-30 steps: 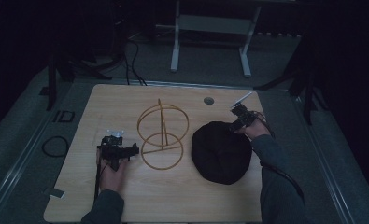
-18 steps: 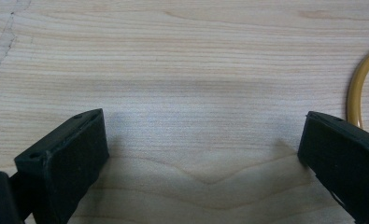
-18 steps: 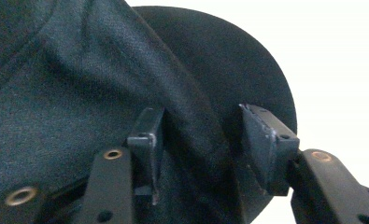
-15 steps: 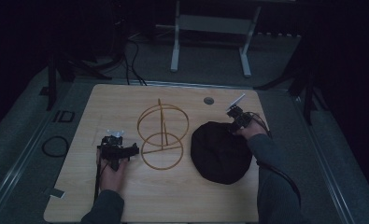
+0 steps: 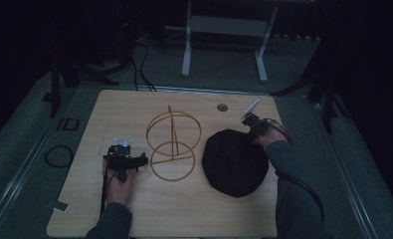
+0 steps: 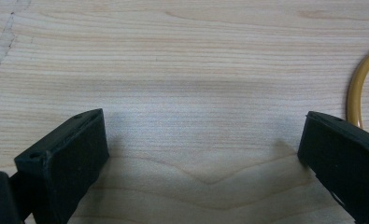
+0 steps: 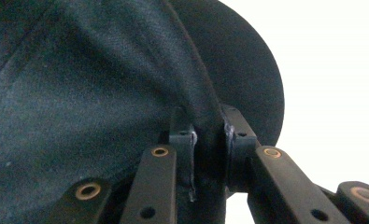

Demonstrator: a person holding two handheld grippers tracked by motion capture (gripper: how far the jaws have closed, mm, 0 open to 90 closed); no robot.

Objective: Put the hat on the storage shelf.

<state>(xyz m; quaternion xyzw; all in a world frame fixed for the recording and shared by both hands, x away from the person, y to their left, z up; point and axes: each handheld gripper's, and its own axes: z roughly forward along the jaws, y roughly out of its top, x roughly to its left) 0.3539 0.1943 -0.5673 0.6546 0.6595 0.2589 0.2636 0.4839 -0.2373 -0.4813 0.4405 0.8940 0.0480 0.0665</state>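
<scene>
Now, black hat's (image 7: 102, 84) edge between right tongs (image 7: 209, 140).

Overhead wide — tool views close (tabletop (image 5: 194, 214))

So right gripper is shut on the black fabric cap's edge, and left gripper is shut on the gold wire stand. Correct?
Not quite. The right gripper is shut on the black fabric cap, but the left gripper stands open over bare wooden table, apart from the gold wire stand, as the left gripper view shows.

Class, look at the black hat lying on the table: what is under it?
The black hat lies on the wooden table, beside the wire stand. The right gripper pinches its edge. Whatever lies beneath the hat is covered.
</scene>
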